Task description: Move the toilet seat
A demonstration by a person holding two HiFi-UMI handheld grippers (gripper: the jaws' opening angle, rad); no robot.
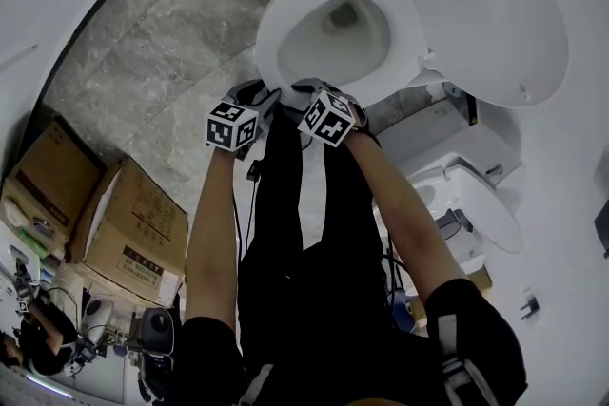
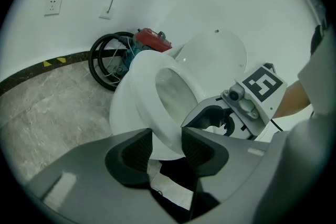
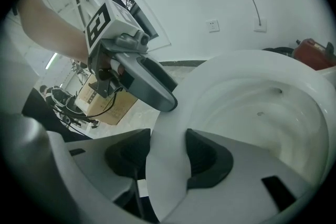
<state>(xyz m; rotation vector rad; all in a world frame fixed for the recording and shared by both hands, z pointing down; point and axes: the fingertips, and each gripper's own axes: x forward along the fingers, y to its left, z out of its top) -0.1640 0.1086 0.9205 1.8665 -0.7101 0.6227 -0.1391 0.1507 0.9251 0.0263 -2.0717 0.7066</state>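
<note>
The fingers of the left gripper (image 2: 167, 145) and right gripper (image 3: 168, 157) pinch, side by side, the near rim of the toilet seat (image 1: 271, 33) over the bowl (image 1: 347, 38) (hinge opposite, by the raised lid (image 1: 485, 14)), so lifting should pivot it away.

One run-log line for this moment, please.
left gripper: shut on toilet seat front | right gripper: shut on toilet seat front | lid: raised
</note>
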